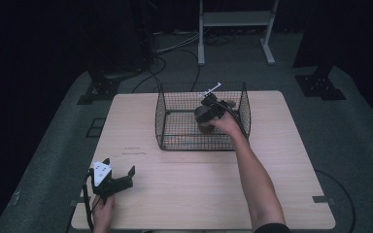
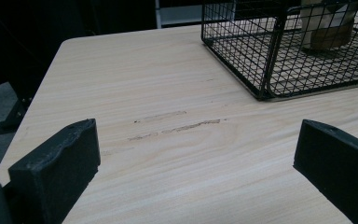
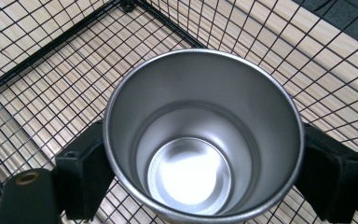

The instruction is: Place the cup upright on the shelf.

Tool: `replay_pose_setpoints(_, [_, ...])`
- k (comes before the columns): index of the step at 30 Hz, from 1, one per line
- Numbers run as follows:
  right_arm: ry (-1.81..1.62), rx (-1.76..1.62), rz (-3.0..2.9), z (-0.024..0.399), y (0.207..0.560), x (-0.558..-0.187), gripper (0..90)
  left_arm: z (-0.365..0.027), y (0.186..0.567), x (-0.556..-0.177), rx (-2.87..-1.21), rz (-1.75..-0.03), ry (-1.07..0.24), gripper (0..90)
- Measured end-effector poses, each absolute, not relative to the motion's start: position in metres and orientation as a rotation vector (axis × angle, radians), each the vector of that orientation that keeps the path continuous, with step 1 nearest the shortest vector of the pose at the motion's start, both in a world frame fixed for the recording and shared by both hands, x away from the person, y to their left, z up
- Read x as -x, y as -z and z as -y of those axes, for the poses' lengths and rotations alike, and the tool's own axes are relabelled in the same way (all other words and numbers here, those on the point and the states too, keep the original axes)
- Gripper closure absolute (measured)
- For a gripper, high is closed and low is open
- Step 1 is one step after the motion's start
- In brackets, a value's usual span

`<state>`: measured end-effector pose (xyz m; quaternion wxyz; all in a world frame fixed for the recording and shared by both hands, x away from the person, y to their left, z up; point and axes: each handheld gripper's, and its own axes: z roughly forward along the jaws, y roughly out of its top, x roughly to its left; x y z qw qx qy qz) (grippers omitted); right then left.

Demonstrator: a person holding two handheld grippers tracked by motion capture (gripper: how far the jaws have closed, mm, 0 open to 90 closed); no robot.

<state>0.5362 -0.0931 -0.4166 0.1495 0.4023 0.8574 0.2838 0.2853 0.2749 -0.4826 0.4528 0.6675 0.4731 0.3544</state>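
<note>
Two jaws of the right gripper [image 3: 200, 182] flanked the cup [image 3: 204, 135], which stood upright inside the basket [image 1: 162, 116]; whether the pads pressed it I could not tell. Mesh walls ringed the cup closely. Well apart, the left gripper [image 1: 121, 171] rested wide open over bare table [image 1: 199, 194] near the front edge.

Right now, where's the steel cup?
The steel cup stands upright inside the wire basket, in its right half on the high view, between the right gripper fingers.

Silver cup [image 3: 204, 140]; black wire-grid basket [image 1: 167, 121]; pale woodgrain table [image 1: 199, 194]
</note>
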Motion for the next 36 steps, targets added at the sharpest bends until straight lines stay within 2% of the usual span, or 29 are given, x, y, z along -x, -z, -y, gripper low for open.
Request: replay_pose_setpoints(36, [-0.84,-1.085,-2.45,0.096,0.404,-0.529,9.9,-0.275,0.482,-0.285,-1.651,-1.169,-0.876,0.0])
